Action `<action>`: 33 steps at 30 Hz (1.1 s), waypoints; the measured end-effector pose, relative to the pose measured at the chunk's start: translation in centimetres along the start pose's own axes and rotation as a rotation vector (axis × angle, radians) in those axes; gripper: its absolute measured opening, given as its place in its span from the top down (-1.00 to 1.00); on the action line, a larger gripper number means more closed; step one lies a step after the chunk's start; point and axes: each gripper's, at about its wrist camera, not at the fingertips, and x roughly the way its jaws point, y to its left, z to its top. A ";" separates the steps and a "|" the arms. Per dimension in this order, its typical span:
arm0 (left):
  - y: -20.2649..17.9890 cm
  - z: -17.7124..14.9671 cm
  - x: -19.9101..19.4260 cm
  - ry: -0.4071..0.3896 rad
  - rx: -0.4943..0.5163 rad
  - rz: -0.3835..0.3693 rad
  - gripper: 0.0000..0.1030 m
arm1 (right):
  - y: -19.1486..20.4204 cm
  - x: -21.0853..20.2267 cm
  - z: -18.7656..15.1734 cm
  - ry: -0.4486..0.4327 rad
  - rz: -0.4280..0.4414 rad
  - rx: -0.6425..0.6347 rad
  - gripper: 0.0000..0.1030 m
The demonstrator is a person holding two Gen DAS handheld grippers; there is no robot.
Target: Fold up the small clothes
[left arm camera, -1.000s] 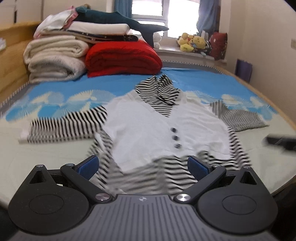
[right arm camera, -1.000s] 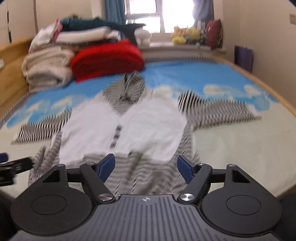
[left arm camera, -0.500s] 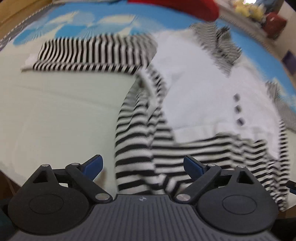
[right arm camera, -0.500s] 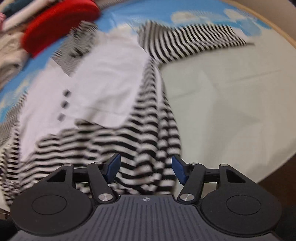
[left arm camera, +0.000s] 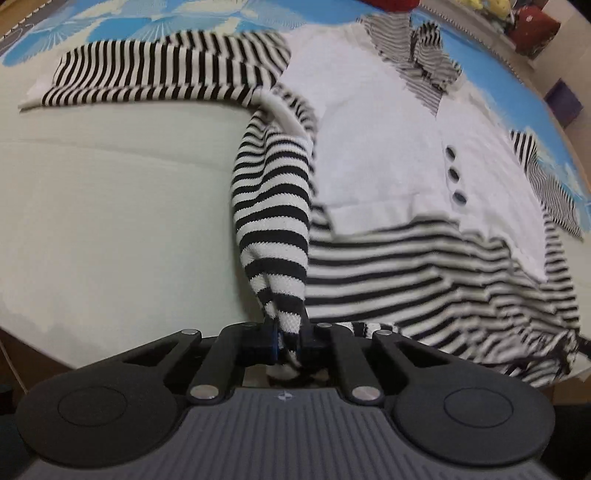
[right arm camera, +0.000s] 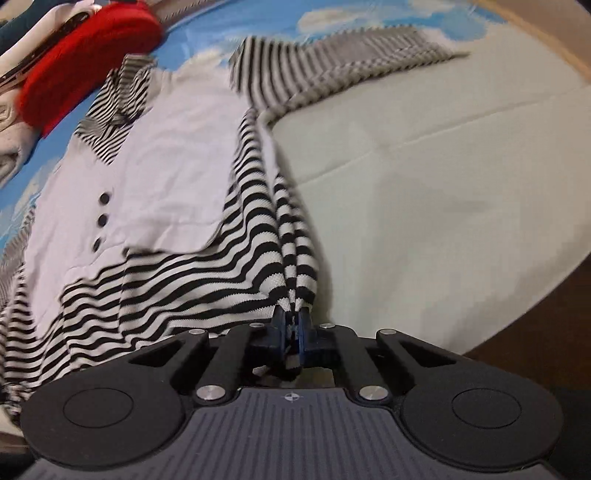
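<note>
Bed [left arm camera: 110, 206], sweater [left arm camera: 388, 147] hem in hand-held gripper [left arm camera: 286, 341]

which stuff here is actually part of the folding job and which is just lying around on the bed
Part of the job:
- striped top, spread flat on the bed
- left gripper, shut on its hem corner
- right gripper, shut on the other hem corner

Just lying about:
- red blanket, folded
- plush toys
- bed sheet

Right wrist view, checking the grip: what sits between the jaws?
A bunched corner of the striped hem of the sweater, pinched by the right gripper.
</note>
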 end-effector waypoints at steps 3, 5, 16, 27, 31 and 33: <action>0.1 -0.4 1.2 0.056 0.020 0.060 0.60 | -0.2 0.7 -0.2 0.039 -0.011 -0.025 0.88; -0.2 -0.2 0.3 -0.001 0.043 0.104 0.35 | 0.6 1.7 -0.4 0.099 -0.004 -0.075 0.81; -2.5 -0.9 1.3 0.031 0.180 0.130 0.32 | 2.9 3.1 -1.6 0.136 -0.083 -0.212 0.15; 0.9 5.7 -6.4 -0.372 -0.025 0.091 0.30 | 3.4 -3.5 0.6 -0.266 -0.035 -0.180 0.13; 3.9 11.7 -7.2 -0.453 -0.089 0.153 0.30 | 3.4 -4.7 1.0 -0.396 -0.015 -0.167 0.13; 6.7 14.6 -6.7 -0.465 -0.155 0.169 0.33 | 3.3 -5.3 1.3 -0.433 -0.009 -0.160 0.13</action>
